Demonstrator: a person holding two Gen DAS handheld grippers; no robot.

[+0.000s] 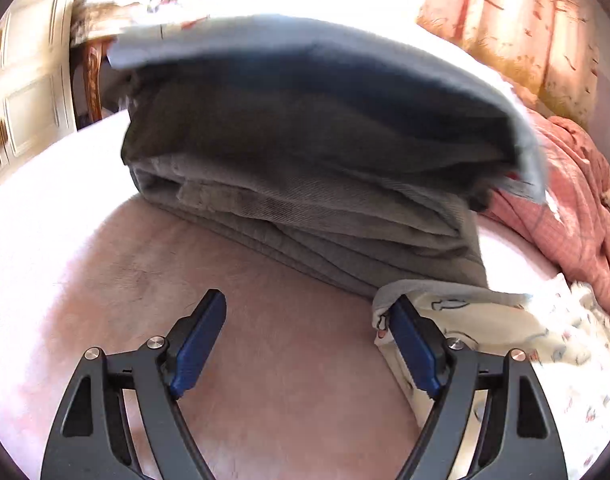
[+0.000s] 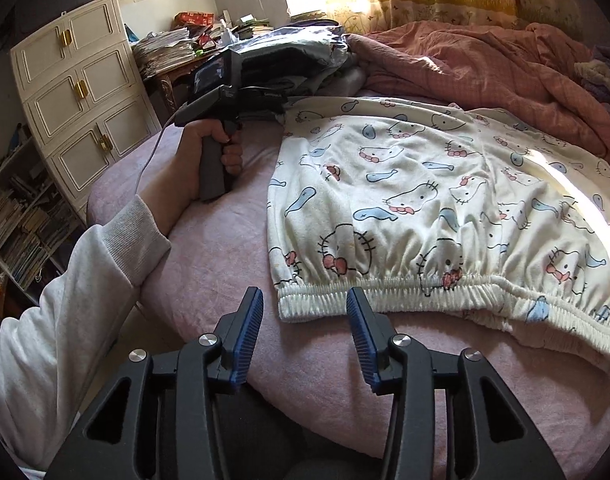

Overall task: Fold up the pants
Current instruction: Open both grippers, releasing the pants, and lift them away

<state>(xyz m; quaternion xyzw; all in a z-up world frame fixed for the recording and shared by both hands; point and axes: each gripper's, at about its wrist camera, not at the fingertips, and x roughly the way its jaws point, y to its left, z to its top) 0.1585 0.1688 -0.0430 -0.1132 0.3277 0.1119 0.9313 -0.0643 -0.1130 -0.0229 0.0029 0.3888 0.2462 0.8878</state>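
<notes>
White pants with a cartoon cat print [image 2: 445, 192] lie flat on the pink bed, elastic waistband [image 2: 385, 292] toward me. My right gripper [image 2: 305, 308] is open and empty, just short of the waistband's left corner. My left gripper [image 1: 309, 312] is open; its right finger [image 1: 413, 344] touches the far corner of the pants [image 1: 465, 320]. In the right wrist view the left gripper body [image 2: 225, 92] is held at the pants' far left corner; its fingers are hidden there.
A stack of folded grey clothes [image 1: 305, 168] sits on the bed right ahead of the left gripper. A crumpled pink blanket [image 2: 485, 64] lies beyond the pants. A white drawer cabinet [image 2: 77, 92] and a cluttered desk [image 2: 173, 48] stand left of the bed.
</notes>
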